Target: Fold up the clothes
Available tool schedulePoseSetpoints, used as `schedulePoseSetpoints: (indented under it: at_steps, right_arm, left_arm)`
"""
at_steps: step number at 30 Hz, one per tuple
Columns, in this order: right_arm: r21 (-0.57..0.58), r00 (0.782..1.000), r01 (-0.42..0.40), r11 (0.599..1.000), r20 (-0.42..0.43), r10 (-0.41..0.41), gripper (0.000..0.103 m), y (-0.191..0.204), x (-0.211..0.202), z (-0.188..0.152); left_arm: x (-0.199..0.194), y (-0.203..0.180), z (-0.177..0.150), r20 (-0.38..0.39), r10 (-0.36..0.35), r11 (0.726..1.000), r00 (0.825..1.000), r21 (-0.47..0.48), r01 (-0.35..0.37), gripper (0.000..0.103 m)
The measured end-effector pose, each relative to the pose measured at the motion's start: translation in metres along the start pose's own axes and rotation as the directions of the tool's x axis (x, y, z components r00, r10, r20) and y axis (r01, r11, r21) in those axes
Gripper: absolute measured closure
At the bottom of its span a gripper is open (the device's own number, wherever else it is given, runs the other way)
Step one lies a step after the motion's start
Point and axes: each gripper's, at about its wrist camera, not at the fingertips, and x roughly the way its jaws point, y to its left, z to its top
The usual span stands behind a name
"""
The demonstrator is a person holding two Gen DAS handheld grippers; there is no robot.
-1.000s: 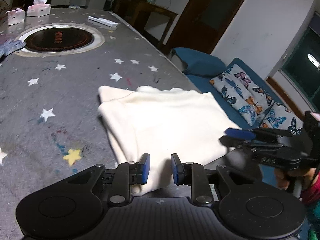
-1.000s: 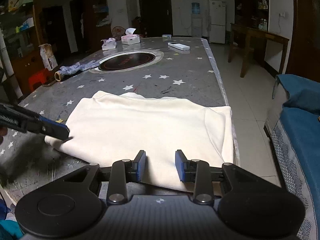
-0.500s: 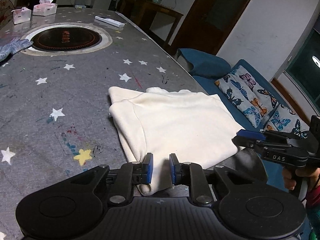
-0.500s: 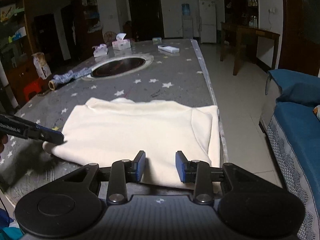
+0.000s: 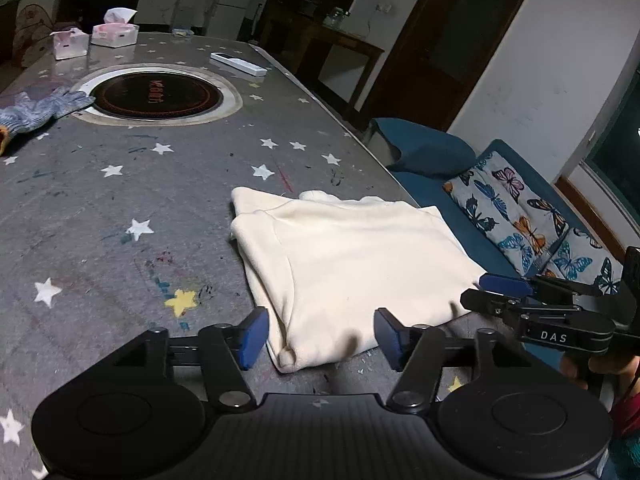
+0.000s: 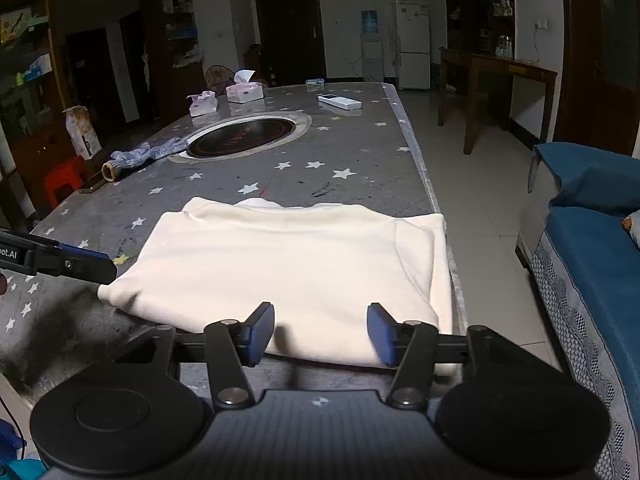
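Room: dim living space, dark wooden door, white fridge (image 6: 412,44) at the far wall, blue sofa (image 5: 430,160) with butterfly cushions (image 5: 516,216) along one side.
Desk: long grey desk (image 5: 120,200) covered in white stars, a round dark hob (image 5: 154,94) set into its middle.
Far end of desk: two tissue boxes (image 6: 244,91), a white remote (image 5: 238,64), and a blue-grey glove (image 5: 36,106) lying just beside the hob's rim.
Garment: cream folded garment (image 5: 352,264) lies flat at the near end of the desk, close to the sofa-side edge, folded into a neat rectangle with a layered edge showing on one side.
Left gripper: left gripper (image 5: 318,336) hangs over the garment's near left corner, its blue fingers (image 5: 252,336) spreading apart right now; the corner sits between them but neither pad presses on it.
Right gripper: right gripper (image 6: 322,334) is low over the near hem towards the right corner, its fingers (image 6: 380,334) opening too, cloth between them and not pinched.
Cross view: from the left camera, the right gripper's black arm reaches in at the garment's corner, a hand (image 5: 580,364) on its grip.
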Motion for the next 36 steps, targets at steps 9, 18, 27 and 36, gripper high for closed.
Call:
schedulePoseSetpoints:
  at_steps: [9,18,27,36]
  right_arm:
    - [-0.009,1.000,0.008,1.000,0.015,-0.008,0.029,0.013,-0.007,-0.001]
    - [-0.007,0.999,0.025,1.000,0.028,-0.025,0.016,0.021,-0.016,-0.006]
    - [0.002,0.999,0.031,1.000,0.034,-0.031,0.010,0.027,-0.022,-0.012]
    - [-0.003,0.998,0.041,0.999,0.051,-0.040,0.005,0.031,-0.028,-0.014]
  left_arm:
    - [-0.010,-0.002,-0.013,0.020,0.033,0.999,0.999,-0.028,-0.033,0.017]
    - [-0.017,-0.006,-0.023,0.032,0.080,0.997,0.996,-0.021,-0.079,0.004]
    - [-0.021,-0.007,-0.031,0.022,0.122,0.992,0.992,-0.036,-0.122,0.000]
    - [-0.023,-0.008,-0.036,0.003,0.165,0.985,0.986,-0.046,-0.165,0.000]
